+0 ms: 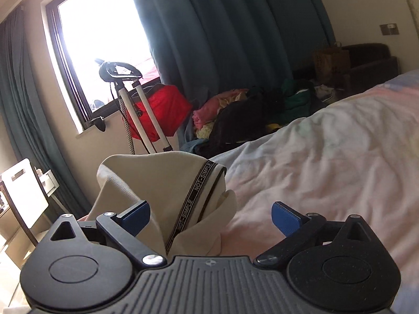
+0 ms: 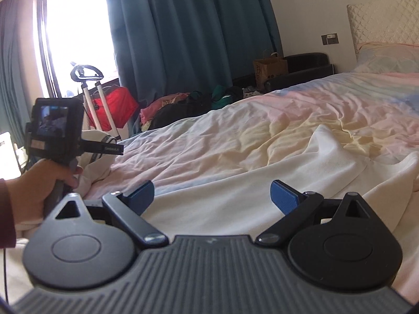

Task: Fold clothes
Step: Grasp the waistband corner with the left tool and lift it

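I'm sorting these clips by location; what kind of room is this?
Most likely a bedroom: a bed with rumpled pastel bedding, a quilted headboard, and teal curtains beside a window.

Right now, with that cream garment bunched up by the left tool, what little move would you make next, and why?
Probably close the left gripper on the cream garment. Its fingers are spread wide, and the cloth with the lettered band stands bunched between them, unclamped. The right gripper is open too, above white cloth on the bed.
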Available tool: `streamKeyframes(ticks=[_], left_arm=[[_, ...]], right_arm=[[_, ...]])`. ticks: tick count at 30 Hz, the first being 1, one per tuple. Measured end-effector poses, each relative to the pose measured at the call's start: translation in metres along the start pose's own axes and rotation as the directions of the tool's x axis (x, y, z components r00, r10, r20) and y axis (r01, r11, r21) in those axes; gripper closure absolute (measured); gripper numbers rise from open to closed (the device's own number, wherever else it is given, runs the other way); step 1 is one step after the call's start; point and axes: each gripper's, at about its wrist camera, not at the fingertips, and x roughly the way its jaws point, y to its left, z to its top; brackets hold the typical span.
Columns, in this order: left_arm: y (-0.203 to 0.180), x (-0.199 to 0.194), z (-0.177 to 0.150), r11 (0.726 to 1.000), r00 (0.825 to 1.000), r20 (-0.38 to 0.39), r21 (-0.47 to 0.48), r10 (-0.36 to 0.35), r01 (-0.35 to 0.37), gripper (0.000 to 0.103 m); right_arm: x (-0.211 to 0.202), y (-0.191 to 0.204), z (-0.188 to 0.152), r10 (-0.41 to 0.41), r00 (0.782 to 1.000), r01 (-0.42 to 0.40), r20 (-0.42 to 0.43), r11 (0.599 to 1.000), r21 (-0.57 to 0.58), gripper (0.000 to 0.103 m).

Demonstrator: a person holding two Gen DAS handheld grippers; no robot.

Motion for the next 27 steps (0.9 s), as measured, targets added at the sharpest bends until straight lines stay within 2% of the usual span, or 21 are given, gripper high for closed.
streamKeyframes(ticks=[3, 7, 9, 10, 12, 14, 17, 19, 20, 21, 24, 27], left_arm=[[-0.008, 0.046, 0.011, 0.997, 0.997, -0.03, -0.022, 0.071, -0.072, 0.007], [-0.01, 0.093, 0.019, 0.984, 0.984, -0.07, -0.06, 0.162, -0.166, 0.01], [-0.003, 0.104, 0.02, 0.986, 0.985, -0.108, -0.086, 0.133, -0.143, 0.035], [0.0, 0.109, 0.02, 0.986, 0.985, -0.128, -0.1, 0.117, -0.13, 0.042], [0.007, 0.105, 0.023, 0.985, 0.986, -0.13, -0.13, 0.1, -0.117, 0.064], [0.011, 0.095, 0.031, 0.983, 0.99, -0.112, -0.15, 0.086, -0.103, 0.077], [0.026, 0.063, 0.057, 0.967, 0.999, -0.054, -0.254, -0.007, -0.007, 0.085], [0.041, 0.033, 0.079, 0.924, 0.992, 0.038, -0.362, -0.121, 0.126, 0.088], [0.049, 0.018, 0.087, 0.891, 0.98, 0.094, -0.407, -0.177, 0.2, 0.089], [0.058, 0.005, 0.095, 0.852, 0.961, 0.152, -0.446, -0.229, 0.274, 0.089], [0.08, -0.037, 0.108, 0.732, 0.899, 0.296, -0.525, -0.322, 0.435, 0.089], [0.073, -0.055, 0.101, 0.72, 0.866, 0.268, -0.483, -0.421, 0.499, 0.083]], right_arm=[[0.017, -0.004, -0.007, -0.019, 1.0, 0.019, 0.003, 1.0, 0.006, 0.006], [0.036, -0.007, -0.016, -0.027, 0.999, 0.027, -0.029, 1.0, 0.013, 0.006], [0.043, -0.009, -0.019, -0.028, 0.998, 0.029, -0.049, 0.999, 0.019, 0.006], [0.044, -0.009, -0.019, -0.026, 0.998, 0.028, -0.052, 0.999, 0.024, 0.006], [0.044, -0.01, -0.02, -0.024, 0.998, 0.026, -0.051, 0.999, 0.031, 0.006], [0.042, -0.01, -0.02, -0.024, 0.999, 0.025, -0.046, 0.999, 0.032, 0.006], [0.04, -0.011, -0.02, -0.025, 0.999, 0.027, -0.047, 0.999, 0.046, 0.006], [0.039, -0.013, -0.018, -0.029, 0.999, 0.032, -0.043, 0.998, 0.057, 0.006], [0.037, -0.013, -0.017, -0.031, 0.999, 0.034, -0.039, 0.998, 0.055, 0.006], [0.036, -0.012, -0.016, -0.034, 0.999, 0.035, -0.034, 0.998, 0.052, 0.006], [0.029, -0.01, -0.012, -0.039, 0.999, 0.039, -0.013, 0.999, 0.036, 0.006], [0.021, -0.01, -0.007, -0.041, 0.999, 0.04, 0.018, 0.999, 0.034, 0.006]])
